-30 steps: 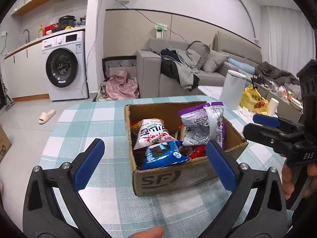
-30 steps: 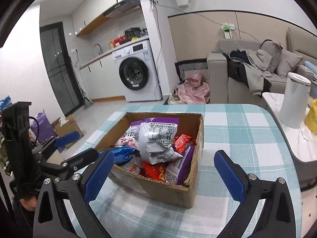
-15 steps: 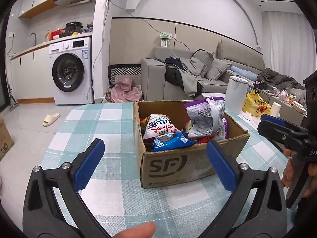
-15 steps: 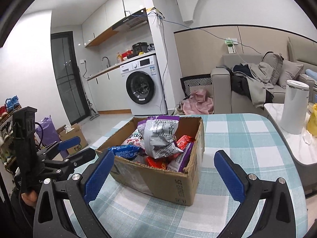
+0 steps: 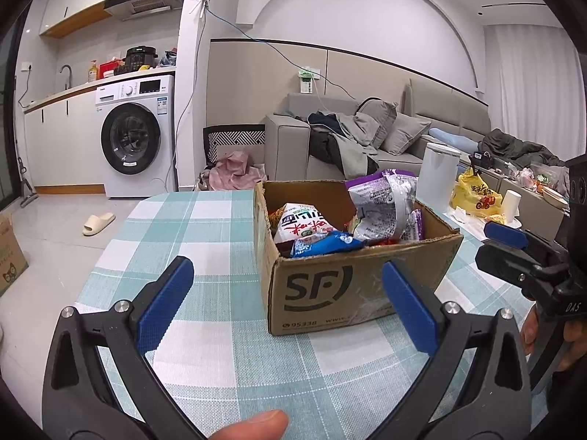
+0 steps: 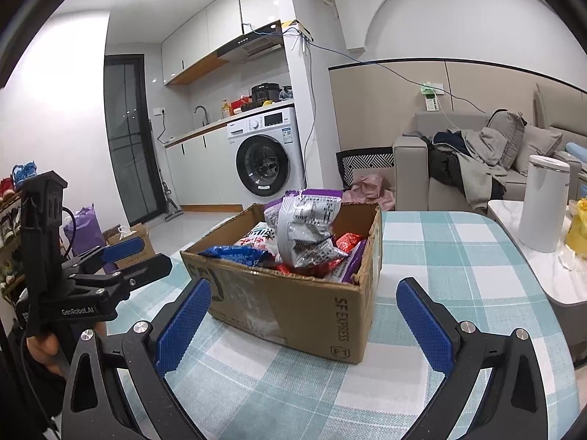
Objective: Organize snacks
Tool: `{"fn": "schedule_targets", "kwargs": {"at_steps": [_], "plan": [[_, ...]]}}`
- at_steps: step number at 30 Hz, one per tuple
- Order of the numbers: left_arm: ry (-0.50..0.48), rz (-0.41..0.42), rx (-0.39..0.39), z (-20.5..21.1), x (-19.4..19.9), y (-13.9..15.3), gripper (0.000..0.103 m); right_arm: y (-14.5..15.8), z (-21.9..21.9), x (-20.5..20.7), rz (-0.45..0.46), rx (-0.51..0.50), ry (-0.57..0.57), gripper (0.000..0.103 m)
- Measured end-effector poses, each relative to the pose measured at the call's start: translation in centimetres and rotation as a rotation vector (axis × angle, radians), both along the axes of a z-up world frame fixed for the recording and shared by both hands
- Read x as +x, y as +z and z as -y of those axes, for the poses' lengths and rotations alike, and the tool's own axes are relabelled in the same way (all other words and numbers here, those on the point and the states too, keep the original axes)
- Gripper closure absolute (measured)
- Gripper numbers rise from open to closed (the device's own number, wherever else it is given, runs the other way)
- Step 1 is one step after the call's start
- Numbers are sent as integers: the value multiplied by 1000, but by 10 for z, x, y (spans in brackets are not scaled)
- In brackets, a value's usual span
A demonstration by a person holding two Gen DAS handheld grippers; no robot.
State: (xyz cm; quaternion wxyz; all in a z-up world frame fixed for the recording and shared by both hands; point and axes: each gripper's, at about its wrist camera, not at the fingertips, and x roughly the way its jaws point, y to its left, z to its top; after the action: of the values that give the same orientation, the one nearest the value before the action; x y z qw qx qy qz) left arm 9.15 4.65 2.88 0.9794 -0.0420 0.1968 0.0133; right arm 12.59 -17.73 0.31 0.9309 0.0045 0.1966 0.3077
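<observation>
A brown cardboard box (image 5: 330, 293) (image 6: 293, 304) marked SF stands on the checked tablecloth, holding several snack bags. A purple and silver bag (image 5: 385, 201) (image 6: 308, 223) sticks up highest, beside a white and red bag (image 5: 301, 222) and a blue bag (image 5: 326, 244) (image 6: 234, 253). My left gripper (image 5: 286, 304) is open, low over the cloth, just short of the box's near wall. My right gripper (image 6: 304, 322) is open too, near the box's front corner. Both are empty. Each shows at the edge of the other's view.
The table (image 5: 205, 242) has a rounded far edge, with floor and a slipper (image 5: 98, 223) beyond. A white bin (image 6: 544, 201) and a side table (image 6: 550, 267) stand to the right. Washing machine (image 5: 135, 146) and sofa (image 5: 330, 146) lie behind. A thumb (image 5: 256, 423) shows below.
Both grippers have sunk lower and tilted up towards level, so the box now shows more from the side. Both stay open. The box and bags have not moved.
</observation>
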Motion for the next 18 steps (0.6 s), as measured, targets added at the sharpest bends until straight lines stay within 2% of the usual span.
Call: {"fn": "schedule_targets", "kwargs": {"at_steps": [18], "plan": [[13, 12, 19, 4, 2, -20, 1, -10, 1, -6, 45, -14, -13, 0]]}}
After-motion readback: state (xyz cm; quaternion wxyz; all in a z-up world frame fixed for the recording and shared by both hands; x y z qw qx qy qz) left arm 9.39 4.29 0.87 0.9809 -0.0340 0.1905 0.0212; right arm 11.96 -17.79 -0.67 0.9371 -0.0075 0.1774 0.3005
